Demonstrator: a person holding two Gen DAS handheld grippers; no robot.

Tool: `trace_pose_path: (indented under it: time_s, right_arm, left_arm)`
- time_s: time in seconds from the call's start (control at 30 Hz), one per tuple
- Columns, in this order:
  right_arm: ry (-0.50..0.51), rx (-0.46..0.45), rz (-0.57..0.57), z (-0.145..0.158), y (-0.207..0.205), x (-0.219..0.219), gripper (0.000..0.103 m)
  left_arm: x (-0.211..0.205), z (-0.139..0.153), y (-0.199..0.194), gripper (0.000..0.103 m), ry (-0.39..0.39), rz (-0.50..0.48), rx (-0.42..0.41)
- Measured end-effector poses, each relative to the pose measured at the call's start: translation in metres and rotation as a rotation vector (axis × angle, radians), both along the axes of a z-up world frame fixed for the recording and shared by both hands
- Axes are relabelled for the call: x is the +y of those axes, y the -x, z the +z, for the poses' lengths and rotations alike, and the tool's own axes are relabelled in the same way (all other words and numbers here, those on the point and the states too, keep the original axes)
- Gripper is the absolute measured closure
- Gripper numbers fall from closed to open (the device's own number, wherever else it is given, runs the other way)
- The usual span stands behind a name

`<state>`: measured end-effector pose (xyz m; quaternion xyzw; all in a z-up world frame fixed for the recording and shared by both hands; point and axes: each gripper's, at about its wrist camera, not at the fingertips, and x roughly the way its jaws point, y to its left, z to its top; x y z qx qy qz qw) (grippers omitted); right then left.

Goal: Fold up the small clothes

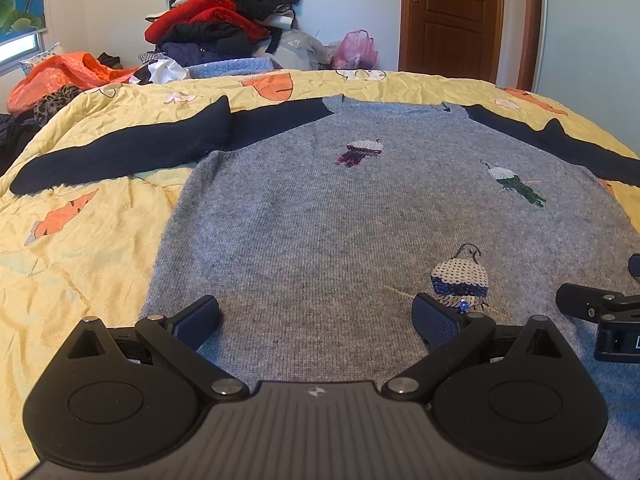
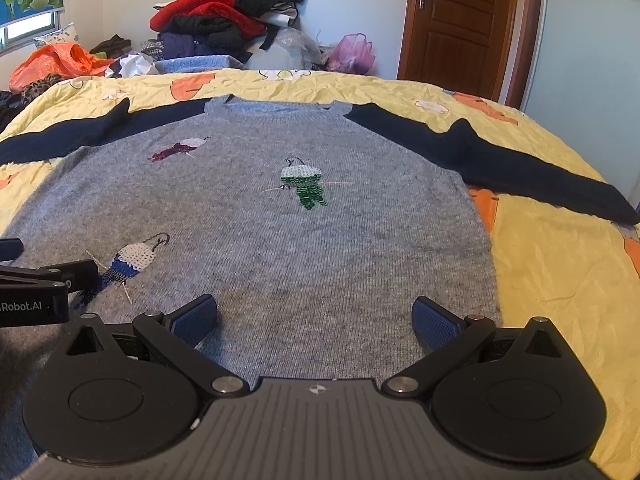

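A small grey knit sweater [image 1: 320, 216] [image 2: 280, 240] with navy sleeves and sequin bird patches lies flat, front up, on the yellow bedspread [image 1: 80, 240] [image 2: 560, 264]. Both sleeves are spread outwards: the left sleeve [image 1: 132, 152] and the right sleeve [image 2: 500, 164]. My left gripper [image 1: 316, 320] hovers open over the hem's left half, nothing between its blue pads. My right gripper [image 2: 314, 318] is open over the hem's right half, also holding nothing. Each gripper shows at the edge of the other's view, the right gripper [image 1: 600, 312] and the left gripper [image 2: 44, 288].
A tall pile of red, black and navy clothes [image 1: 224, 20] [image 2: 228, 16] stands beyond the bed's far edge, with an orange bag [image 1: 60, 74] at the left and a pink bag [image 1: 356, 50]. A brown wooden door [image 1: 452, 20] is at the back right.
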<state>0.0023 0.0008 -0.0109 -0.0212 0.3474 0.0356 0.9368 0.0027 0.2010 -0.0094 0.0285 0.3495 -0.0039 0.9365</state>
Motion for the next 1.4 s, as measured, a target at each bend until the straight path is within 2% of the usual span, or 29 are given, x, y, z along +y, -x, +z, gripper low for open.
trace_pose_path:
  time_s: [0.2,0.67,0.87,0.97,1.03,1.2,1.27,1.4]
  right_arm:
    - [-0.023,0.036,0.008,-0.003,-0.006,-0.003,0.000]
    - [-0.045,0.018,-0.003,-0.004,-0.006,-0.010,0.000]
    - [-0.080,-0.024,0.039,0.004,-0.009,-0.032,0.000]
    - [-0.054,-0.031,0.035,0.006,-0.016,-0.052,0.000]
    - [-0.039,-0.021,0.028,0.006,-0.022,-0.064,0.000]
    - [-0.046,0.002,0.029,0.002,-0.028,-0.082,0.000]
    - [-0.033,-0.019,0.051,0.004,-0.028,-0.087,0.000]
    - [0.030,-0.058,0.101,0.012,-0.027,-0.109,0.000]
  left_arm:
    - [0.001,0.002,-0.003,0.000,0.005,0.001,0.010]
    - [0.002,0.007,-0.009,0.000,0.001,-0.015,0.028]
    - [0.009,0.019,-0.015,0.000,0.058,-0.014,0.023]
    - [0.000,0.028,-0.025,0.000,0.030,-0.018,0.014]
    - [-0.006,0.030,-0.033,0.000,0.057,-0.040,0.016]
    - [-0.024,0.014,-0.047,0.000,0.015,-0.017,0.037]
    - [-0.035,0.013,-0.052,0.000,0.009,-0.045,0.052]
    - [-0.067,0.027,-0.060,0.000,0.026,-0.129,0.024]
